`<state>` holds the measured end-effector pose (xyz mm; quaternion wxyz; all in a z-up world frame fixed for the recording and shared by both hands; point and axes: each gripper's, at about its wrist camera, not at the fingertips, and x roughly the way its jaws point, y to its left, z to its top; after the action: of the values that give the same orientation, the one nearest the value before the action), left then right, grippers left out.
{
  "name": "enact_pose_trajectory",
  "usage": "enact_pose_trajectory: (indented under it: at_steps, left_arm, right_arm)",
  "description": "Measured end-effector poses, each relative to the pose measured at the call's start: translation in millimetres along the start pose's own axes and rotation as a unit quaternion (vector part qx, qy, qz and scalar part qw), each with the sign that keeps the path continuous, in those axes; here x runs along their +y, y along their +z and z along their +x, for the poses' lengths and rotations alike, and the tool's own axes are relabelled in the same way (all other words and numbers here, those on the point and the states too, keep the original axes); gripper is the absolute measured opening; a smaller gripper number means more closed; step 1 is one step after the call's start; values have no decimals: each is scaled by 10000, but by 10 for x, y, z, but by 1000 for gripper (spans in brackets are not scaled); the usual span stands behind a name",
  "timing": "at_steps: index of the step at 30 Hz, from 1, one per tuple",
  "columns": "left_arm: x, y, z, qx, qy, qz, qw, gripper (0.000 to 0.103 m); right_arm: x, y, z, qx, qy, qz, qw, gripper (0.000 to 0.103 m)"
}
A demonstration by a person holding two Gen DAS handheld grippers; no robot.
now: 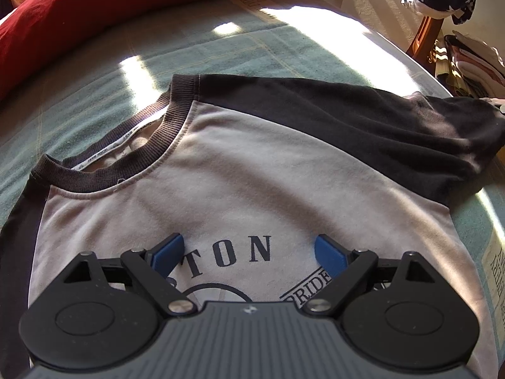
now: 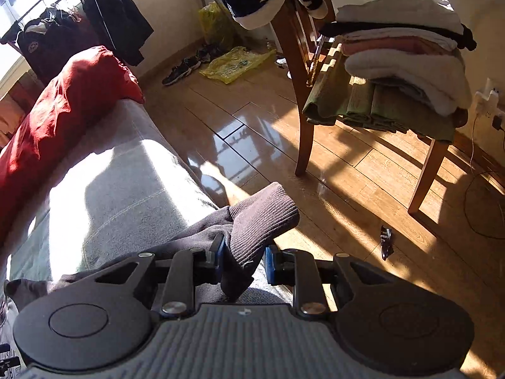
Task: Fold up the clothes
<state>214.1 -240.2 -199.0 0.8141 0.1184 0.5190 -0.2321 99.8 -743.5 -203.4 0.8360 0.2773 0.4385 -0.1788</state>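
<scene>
Sweatshirt (image 1: 240, 170) lay flat on bed (image 1: 94, 101) | soft, limp | left gripper (image 1: 249, 252) jaws apart above chest | right gripper (image 2: 243, 257) jaws clamped on cuff (image 2: 262, 218) at bed edge.

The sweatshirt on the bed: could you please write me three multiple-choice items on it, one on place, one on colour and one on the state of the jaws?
1. Where does the folded stack of clothes sit?
A. on the wooden chair
B. on the floor
C. on the red pillow

2. What colour are the sleeves of the sweatshirt?
A. red
B. black
C. green

3. How do the jaws of the two grippers stand?
A. both wide open
B. left closed on the collar, right open
C. left open over the chest print, right closed on the sleeve cuff

Answers:
1 A: the pile rests on the chair seat.
2 B: the raglan sleeve is black against the pale body.
3 C: the left gripper is spread with nothing between; the right gripper pinches the ribbed cuff.
</scene>
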Motion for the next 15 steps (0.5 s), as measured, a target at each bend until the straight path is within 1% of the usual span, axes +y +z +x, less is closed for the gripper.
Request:
enact_pose_trajectory:
  at_steps: [6,7,9,10,11,13,15]
  left_arm:
    - [43,-8,-139,-94,-52,-68,9999,90]
    - [59,-3,-177,-136,-41,-74,9999,90]
    - [98,13,-249,-215,-17,-100,9997,90]
    - [119,22,-267,-238,-3,-121,9996,90]
    - [138,31,-280,-257,11,-140,9996,90]
    - [175,55,-285,-276,61,-183,9994,90]
    - [185,62,-283,-285,78,-240,9993,90]
  right_arm:
    - [57,65,-6,117,-416,-166,9989,39]
    - [67,76,-7,136,-486,-193,9985,44]
    - [190,37,-43,40,-575,-392,9976,46]
    - [292,3,-68,-44,-583,-554,9968,49]
    - [435,-13,-78,-105,-495,-798,9955,51]
    - [802,-10,-46,-151,-46,-1409,9899,59]
    - [1175,1,64,-90,437,-2024,9783,61]
